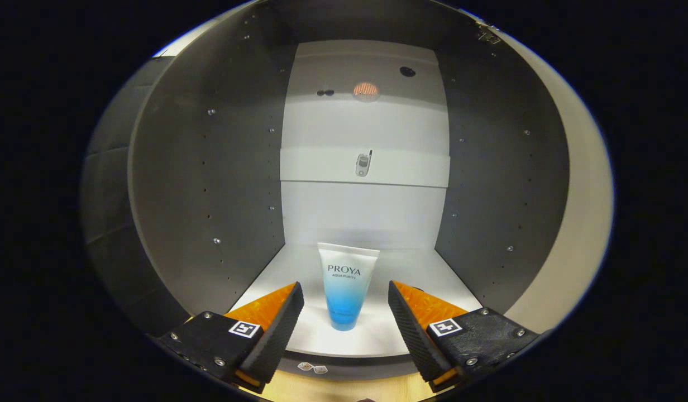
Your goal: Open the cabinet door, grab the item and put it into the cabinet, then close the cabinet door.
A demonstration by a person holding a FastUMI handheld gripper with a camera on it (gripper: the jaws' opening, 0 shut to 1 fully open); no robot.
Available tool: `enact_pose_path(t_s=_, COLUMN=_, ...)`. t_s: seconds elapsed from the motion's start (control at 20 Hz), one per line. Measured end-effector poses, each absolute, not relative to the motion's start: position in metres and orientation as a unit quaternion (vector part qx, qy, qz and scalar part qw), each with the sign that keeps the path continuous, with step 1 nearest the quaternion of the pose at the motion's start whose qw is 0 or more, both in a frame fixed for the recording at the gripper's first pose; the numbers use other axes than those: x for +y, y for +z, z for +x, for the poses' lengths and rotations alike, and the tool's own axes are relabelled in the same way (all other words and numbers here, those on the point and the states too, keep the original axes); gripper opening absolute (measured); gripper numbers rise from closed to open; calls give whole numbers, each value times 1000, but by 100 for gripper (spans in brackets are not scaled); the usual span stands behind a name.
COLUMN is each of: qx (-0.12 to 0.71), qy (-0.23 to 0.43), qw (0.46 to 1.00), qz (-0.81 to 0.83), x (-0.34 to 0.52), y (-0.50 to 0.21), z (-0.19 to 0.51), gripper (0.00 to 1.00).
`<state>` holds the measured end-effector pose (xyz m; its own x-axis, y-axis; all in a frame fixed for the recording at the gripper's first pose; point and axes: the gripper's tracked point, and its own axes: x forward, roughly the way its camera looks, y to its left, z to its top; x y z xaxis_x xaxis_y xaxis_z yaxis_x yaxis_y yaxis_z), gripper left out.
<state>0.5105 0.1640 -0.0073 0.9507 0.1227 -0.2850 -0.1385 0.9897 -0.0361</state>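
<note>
Claw (345, 304) is spread wide, released, gripping nothing; both fingers sit at the cabinet's front lip with clear gaps to the tube (347, 285) on either side. No contact visible on either pad.

Tube stands cap-down and upright on the cabinet floor (422, 268), near the front edge, roughly centred between the two side walls and just ahead of the fingertips, between their lines. So the item looks placed; door already open, side walls in full view.

Judged step: back out, then shut the door. To do it well, withdraw straight along the finger axis and keep the fingers spread so neither pad clips the tube — it is tall on a small cap and would likely tip on a light knock. It also sits close to the front edge, so check that the door clears it before swinging shut.

Further in: a shelf (365, 166) crosses the back wall at mid height with a small phone-like object (363, 164) on it. Above that, near the top, an orange glow (366, 90) and a couple of dark holes; cannot tell what they are.
</note>
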Motion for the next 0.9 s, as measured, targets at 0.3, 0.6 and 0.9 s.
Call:
enact_pose_path(t_s=0.3, qx=85, qy=69, qw=994, qz=-4, x=161, y=35, z=458, gripper=94)
enact_pose_path(t_s=0.6, qx=53, qy=86, qw=995, qz=17, x=159, y=60, z=391, gripper=94)
enact_pose_path(t_s=0.9, qx=71, qy=107, qw=991, qz=25, x=151, y=53, z=314, gripper=94)
